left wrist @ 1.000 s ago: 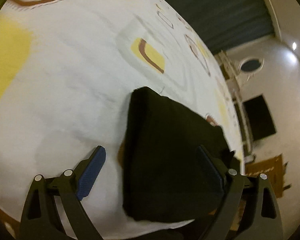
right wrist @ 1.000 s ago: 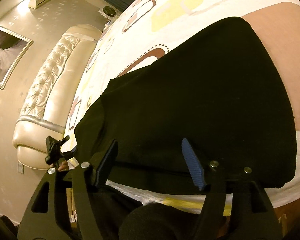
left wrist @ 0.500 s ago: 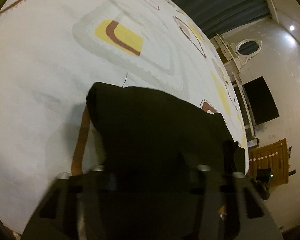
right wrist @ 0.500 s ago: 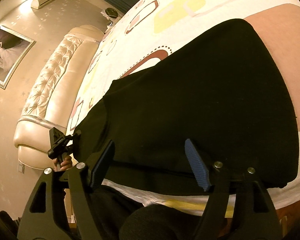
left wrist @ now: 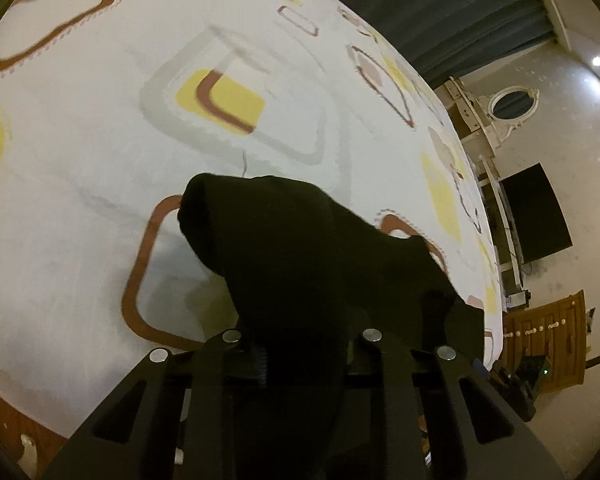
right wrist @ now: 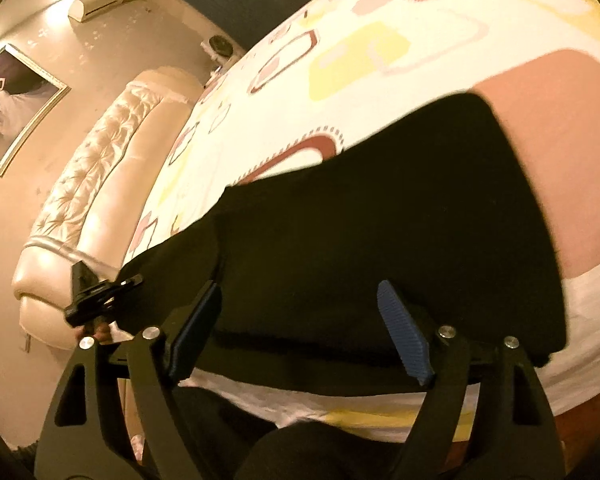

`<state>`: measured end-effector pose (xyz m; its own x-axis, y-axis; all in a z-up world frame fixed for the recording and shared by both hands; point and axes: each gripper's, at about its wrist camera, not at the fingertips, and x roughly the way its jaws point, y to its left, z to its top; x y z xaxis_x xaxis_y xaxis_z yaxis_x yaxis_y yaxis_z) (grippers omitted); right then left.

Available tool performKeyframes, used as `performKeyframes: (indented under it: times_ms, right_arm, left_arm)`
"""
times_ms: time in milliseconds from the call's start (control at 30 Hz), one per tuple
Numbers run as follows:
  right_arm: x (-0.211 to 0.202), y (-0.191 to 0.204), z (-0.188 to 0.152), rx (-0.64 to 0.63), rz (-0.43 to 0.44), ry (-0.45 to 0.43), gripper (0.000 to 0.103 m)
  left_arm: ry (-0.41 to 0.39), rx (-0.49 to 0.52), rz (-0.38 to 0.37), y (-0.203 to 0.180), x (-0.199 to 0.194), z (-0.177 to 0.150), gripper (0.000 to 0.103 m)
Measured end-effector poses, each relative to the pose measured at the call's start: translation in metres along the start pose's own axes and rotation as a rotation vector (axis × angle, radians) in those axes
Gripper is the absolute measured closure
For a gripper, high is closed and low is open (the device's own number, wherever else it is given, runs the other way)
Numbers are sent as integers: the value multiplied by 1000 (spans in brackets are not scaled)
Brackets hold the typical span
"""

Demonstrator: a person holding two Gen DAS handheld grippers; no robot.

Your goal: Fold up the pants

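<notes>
Bed sheet (left wrist: 80, 128), white with yellow and brown rounded squares, covered the mattress and filled both views; it served as the folding surface. Padded cream headboard (right wrist: 100, 184) stood at 9 o'clock in the right wrist view, well apart from the work. Black pants (right wrist: 380, 216), the task's item, lay spread flat over the sheet from centre toward 3 o'clock in that view, near the bed's near edge, one end raised at 8 o'clock. In the left wrist view that end rose as a dark peak off the sheet, judged lifted so it could be carried over for a fold. Left gripper (left wrist: 300, 354), at 6 o'clock, had its jaws drawn together on the bunched cloth, holding the pants up. Right gripper (right wrist: 300, 328), at 6 o'clock, hovered over the near hem with jaws wide apart, blue pads (right wrist: 404, 336) bare and gripping nothing, probably placed to take the hem.
</notes>
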<state>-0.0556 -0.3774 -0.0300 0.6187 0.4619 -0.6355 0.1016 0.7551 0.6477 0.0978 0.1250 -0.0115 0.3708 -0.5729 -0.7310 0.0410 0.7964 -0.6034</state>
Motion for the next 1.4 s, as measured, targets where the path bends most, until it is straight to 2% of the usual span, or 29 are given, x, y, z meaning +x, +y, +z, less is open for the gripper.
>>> performKeyframes:
  times_ms: [167,267,500,667,867,967,1200,1400]
  right_arm:
    - [-16,-6,6,51,-4,-56,23]
    - [-24,-9,6,74,-14,-81,22]
    - [-41,-6,2,88,-18,-118,22]
    - [-51,-7,1,114,-9,-139,22]
    - [-61,-10,0,127,-17,-168,22]
    - [-68,-16,-1,141,-25,-182,22]
    - [-85,-38,-2,192,-35,-212,22]
    - [-96,-56,-4,228,-32,-236,22]
  left_arm:
    - [4,46,-1,-42,-17,2,81]
    - [16,95,1,-81,-23,3,81]
    - [35,226,41,-169,-15,-2,82]
    - [60,300,51,-225,11,-13,82]
    - [106,380,69,-284,63,-40,83]
    - [124,428,100,-310,92,-58,83]
    - [139,506,188,-343,147,-92,84]
    - [121,562,276,-356,173,-114,84]
